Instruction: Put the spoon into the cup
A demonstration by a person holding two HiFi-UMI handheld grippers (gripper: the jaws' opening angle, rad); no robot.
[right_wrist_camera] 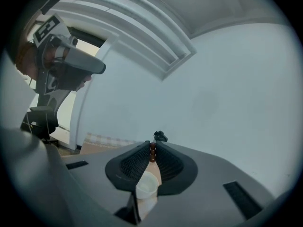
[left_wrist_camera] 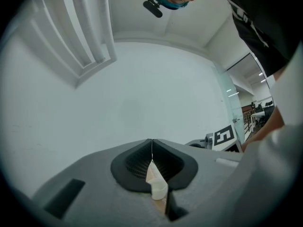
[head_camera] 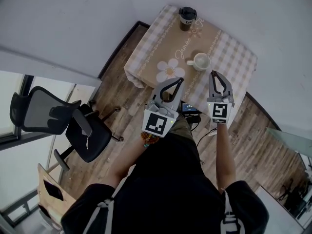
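On the left gripper (head_camera: 181, 80), jaws pressed together, tips touching, nothing pinched. Same story up close in the left gripper view (left_wrist_camera: 151, 142): only a sliver of the white cup (left_wrist_camera: 158, 190) and tan cloth glimpsed through the hollow behind the closed tips. Over on the right gripper (head_camera: 213, 73), jaws drawn in as well, just a hairline slit at the tips (right_wrist_camera: 152, 144) and nothing clamped there. Through that slit, a strip of the brown lidded cup (right_wrist_camera: 152, 151), with the white cup (right_wrist_camera: 146, 186) lower down in the gap. Both grippers held side by side, near each other, in front of a person in a black top. Out from there, in the head view, the left tips just by a flower mat (head_camera: 170, 69) and the right tips just short of the white cup (head_camera: 201, 61). White cup upright on the checked table (head_camera: 236, 65), handle toward the mat. Farther back, near the far corner, the lidded cup (head_camera: 187, 17), well apart from the white one. Off to the left, on the wood floor (head_camera: 253, 145), a black office chair (head_camera: 44, 113).
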